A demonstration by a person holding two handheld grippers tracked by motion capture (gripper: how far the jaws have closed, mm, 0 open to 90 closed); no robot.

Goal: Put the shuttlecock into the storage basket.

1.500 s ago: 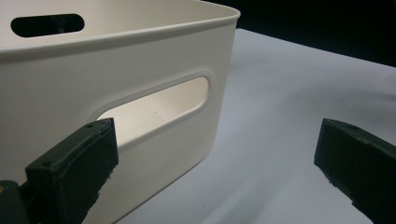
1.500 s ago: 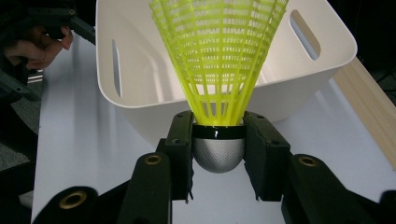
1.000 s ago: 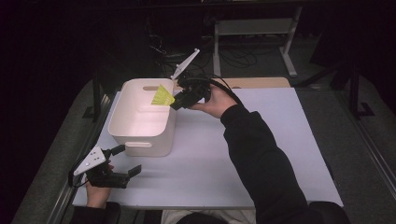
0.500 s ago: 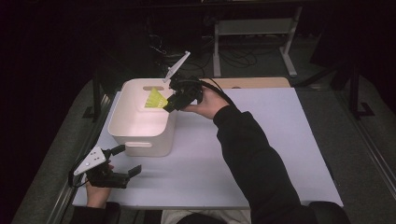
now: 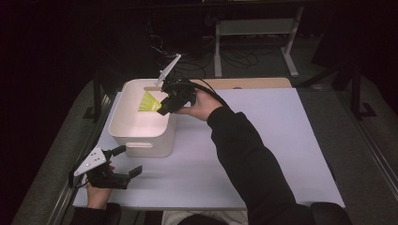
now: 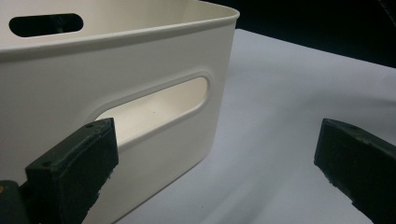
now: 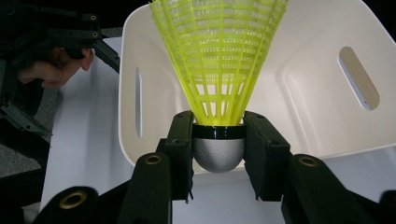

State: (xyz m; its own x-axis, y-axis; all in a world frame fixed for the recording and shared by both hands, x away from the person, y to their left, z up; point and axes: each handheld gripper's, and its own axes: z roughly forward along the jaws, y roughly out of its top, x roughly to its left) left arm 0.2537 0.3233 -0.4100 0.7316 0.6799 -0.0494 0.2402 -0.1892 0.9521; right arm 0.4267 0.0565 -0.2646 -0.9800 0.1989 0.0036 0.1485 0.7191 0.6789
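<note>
A yellow plastic shuttlecock (image 7: 219, 70) with a silver cap is clamped by its cap between the jaws of my right gripper (image 7: 218, 151). In the high view the right gripper (image 5: 165, 105) holds the shuttlecock (image 5: 149, 102) over the far right part of the white bin (image 5: 141, 140), skirt pointing into the opening. The bin's inside (image 7: 303, 98) looks bare. My left gripper (image 5: 126, 161) rests on the table near its front left corner, jaws wide apart with nothing between them. In the left gripper view the bin's wall and handle slot (image 6: 154, 109) stand just ahead.
The bin sits at the left of a white table top (image 5: 263, 140). A wooden board (image 5: 253, 83) lies along the far edge. Dark floor, cables and a metal stand (image 5: 256, 37) lie beyond. The table's middle and right offer free room.
My right gripper has carried the shuttlecock leftward, from the bin's right rim to over its opening. The left gripper has stayed in place.
</note>
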